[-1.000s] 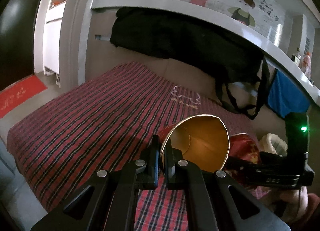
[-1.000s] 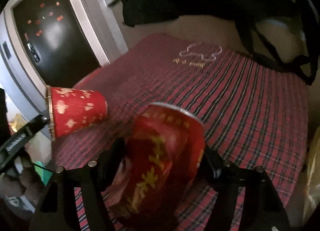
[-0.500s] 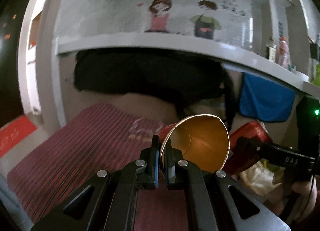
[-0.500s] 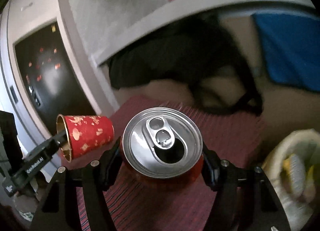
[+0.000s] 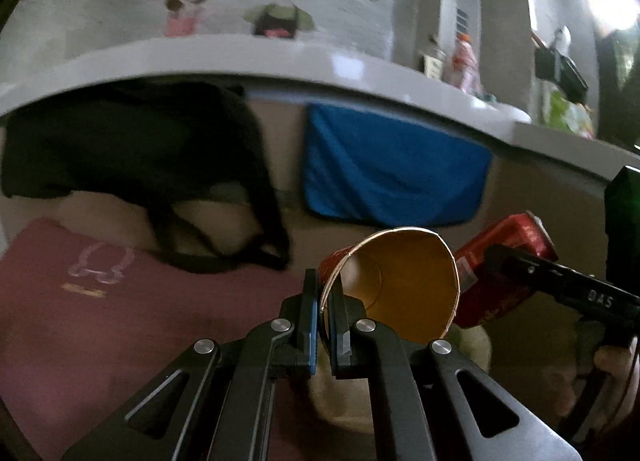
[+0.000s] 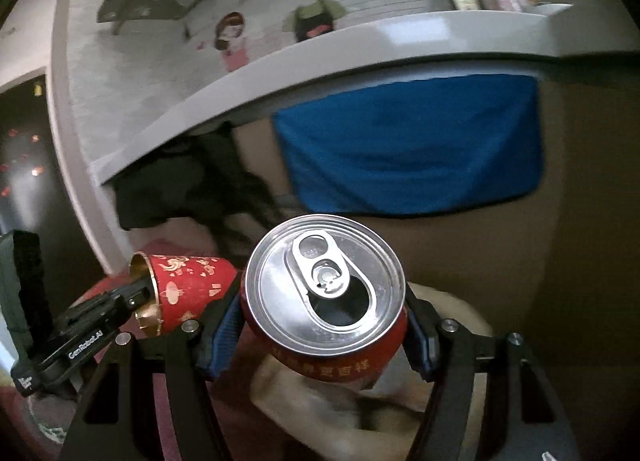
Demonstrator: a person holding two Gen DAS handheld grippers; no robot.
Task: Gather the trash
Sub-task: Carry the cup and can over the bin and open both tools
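Jaws of the left gripper (image 5: 326, 321) are pinched thinly on the paper cup (image 5: 400, 285) rim and the right gripper's (image 6: 324, 325) are clamped around the can (image 6: 326, 293), both held aloft, so dregs could be spilled or the cup dropped.

The can (image 6: 324, 289) has a shiny brushed-metal lid and a glossy red printed wall. Left of the can, the paper cup (image 6: 184, 289) is matt red outside and glossy gold inside (image 5: 404, 285).
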